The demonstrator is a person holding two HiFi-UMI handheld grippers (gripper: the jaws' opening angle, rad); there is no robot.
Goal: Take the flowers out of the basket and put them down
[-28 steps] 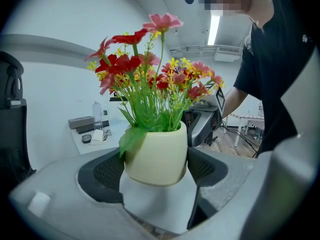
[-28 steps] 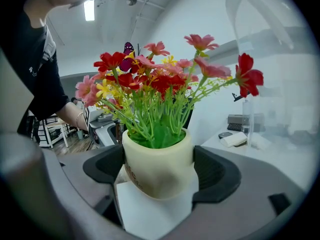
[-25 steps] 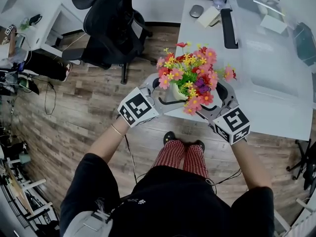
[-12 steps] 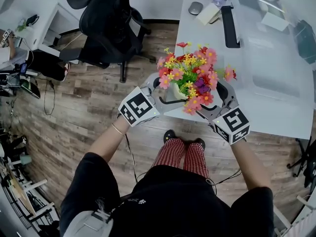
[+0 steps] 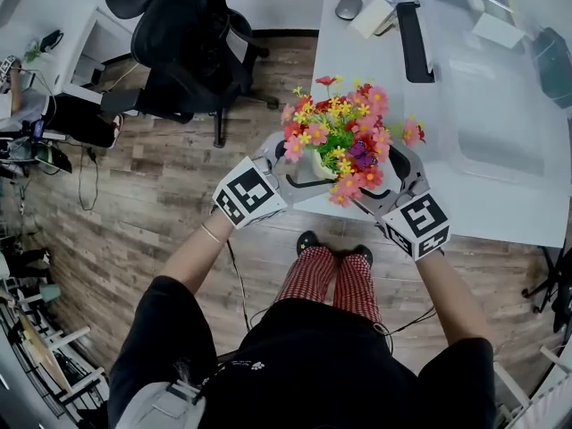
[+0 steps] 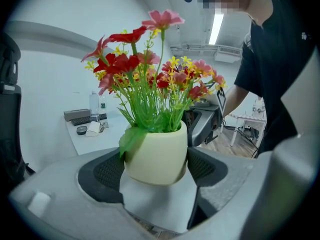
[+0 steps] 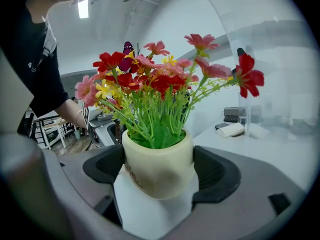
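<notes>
Flowers (image 5: 344, 132) hardly moved, above desk (image 5: 357, 70) edge | left claw (image 6: 156, 170) clamped on pot (image 6: 155, 154) | right claw (image 7: 159, 173) clamped on pot

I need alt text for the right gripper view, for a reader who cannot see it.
A cream pot of red, pink and yellow flowers sits clamped between the two dark jaws of the right gripper, filling the middle of the picture. Behind it lies a white table, and a person's arm shows at the left.
</notes>
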